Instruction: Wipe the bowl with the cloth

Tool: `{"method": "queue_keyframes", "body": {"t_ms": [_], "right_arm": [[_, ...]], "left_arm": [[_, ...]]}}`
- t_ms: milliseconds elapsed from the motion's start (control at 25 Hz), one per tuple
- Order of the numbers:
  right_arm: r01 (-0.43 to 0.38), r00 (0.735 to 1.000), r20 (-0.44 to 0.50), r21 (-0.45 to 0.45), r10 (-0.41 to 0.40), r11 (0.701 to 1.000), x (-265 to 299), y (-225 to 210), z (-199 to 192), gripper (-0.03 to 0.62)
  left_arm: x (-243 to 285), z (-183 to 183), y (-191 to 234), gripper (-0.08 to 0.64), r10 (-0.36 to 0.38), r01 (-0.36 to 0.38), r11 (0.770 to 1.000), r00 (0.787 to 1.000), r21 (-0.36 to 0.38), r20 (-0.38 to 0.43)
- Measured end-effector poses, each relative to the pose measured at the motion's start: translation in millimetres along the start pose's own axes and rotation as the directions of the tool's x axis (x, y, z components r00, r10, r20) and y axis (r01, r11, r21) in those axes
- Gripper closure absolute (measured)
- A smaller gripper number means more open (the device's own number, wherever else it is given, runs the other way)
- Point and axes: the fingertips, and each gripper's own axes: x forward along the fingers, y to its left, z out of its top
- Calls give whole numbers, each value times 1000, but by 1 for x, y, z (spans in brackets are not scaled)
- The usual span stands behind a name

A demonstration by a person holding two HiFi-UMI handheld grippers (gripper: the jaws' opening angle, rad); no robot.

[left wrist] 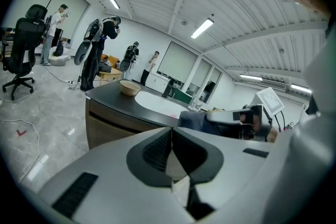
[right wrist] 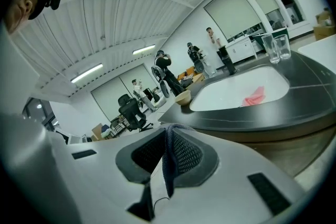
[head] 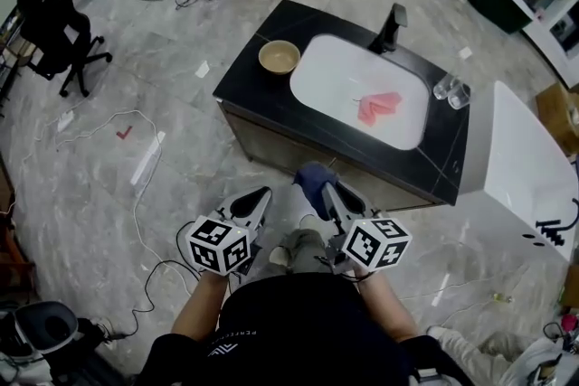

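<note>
**A:** Starting with the head view: how is the cloth looking?

**B:** The cloth (head: 313, 183) is showing as a dark blue bunch. The right gripper (head: 331, 197) is clamping it, and the bunch is sticking out past the fingertips. The left gripper (head: 257, 203) is pointing the same way just beside it, with its fingers pressed together on nothing.

**A:** And the bowl?

**B:** The bowl (head: 279, 57) is sitting well ahead of both pairs of fingers, on a corner of the black counter (head: 242, 79). It is round and tan, and its inside is showing pale. Beside it the white sink (head: 326, 68) is holding a crumpled pink rag (head: 380, 107), ahead and right of the right fingers. Two clear glasses (head: 450, 91) are standing past the sink's far end. I cannot tell what they are holding.

**A:** Now the left gripper view?

**B:** Its jaws are meeting flat, with nothing between the pads. The bowl (left wrist: 129, 87) is sitting ahead and left of the fingertips, and the cloth (left wrist: 193, 120) is bulging off to their right.

**A:** And the right gripper view?

**B:** The pads are squeezing a strip of blue weave (right wrist: 168, 162), which is running down between them. The bowl (right wrist: 183, 97) is showing just beyond the fingertips, and the pink rag (right wrist: 255, 96) is lying in the sink further right.
</note>
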Motion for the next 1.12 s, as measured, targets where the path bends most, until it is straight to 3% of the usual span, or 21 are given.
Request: {"method": "queue_keyframes", "body": {"t_ms": [200, 440, 600, 840, 960, 1120], "right_arm": [[-43, 999, -9, -26, 43, 999, 19, -12, 30, 534], [-87, 996, -23, -34, 87, 996, 44, -28, 58, 535], [-114, 993, -27, -24, 114, 993, 58, -39, 73, 534], [-147, 989, -36, -28, 146, 989, 75, -54, 89, 534], [-155, 987, -40, -24, 154, 988, 86, -59, 95, 534], [-144, 989, -48, -23, 143, 989, 96, -63, 100, 534]], "left_arm": [[29, 29, 3, 548, 9, -10, 1000, 1000, 15, 28], [70, 56, 4, 548, -9, 8, 997, 1000, 83, 18], [91, 65, 2, 548, -36, 35, 996, 999, 77, 11], [109, 84, 8, 548, -3, -4, 995, 998, 104, 69], [116, 89, 14, 548, 4, -12, 991, 998, 134, 61], [122, 97, 14, 548, -41, 33, 985, 998, 168, 45]]}}
